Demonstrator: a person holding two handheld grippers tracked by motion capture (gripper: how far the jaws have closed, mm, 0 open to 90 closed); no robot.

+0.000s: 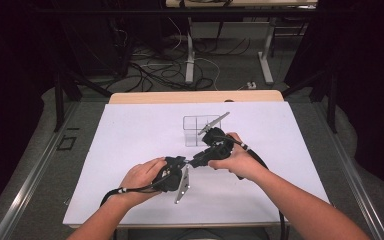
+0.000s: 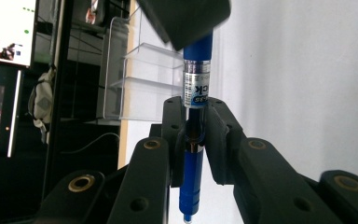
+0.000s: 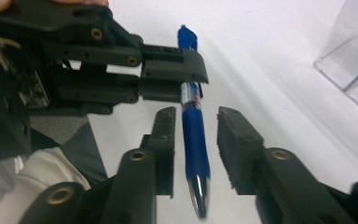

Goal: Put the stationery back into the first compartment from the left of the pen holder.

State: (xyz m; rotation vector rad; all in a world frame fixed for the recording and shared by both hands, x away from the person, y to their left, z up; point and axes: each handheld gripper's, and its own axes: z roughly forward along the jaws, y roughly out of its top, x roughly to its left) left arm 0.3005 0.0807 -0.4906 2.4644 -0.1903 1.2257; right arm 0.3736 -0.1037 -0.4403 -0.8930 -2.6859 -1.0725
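One blue pen (image 3: 193, 126) hangs above the white table (image 1: 130, 145), in front of a clear holder (image 1: 195, 131), and it passes through both grippers. The left gripper (image 2: 196, 135) clamps the pen's barrel near the label, its jaws pressed tight on it. The right gripper (image 3: 195, 149) has its jaws parted on either side of the grip section, pads clear of it, so the left one alone carries the pen. The pen's long axis runs along the right gripper's jaws, tip toward its body. There are two grippers, one pen and one holder.

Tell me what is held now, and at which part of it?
The left gripper clamps the blue pen at its labelled middle; the right gripper has its jaws open around the grip end.
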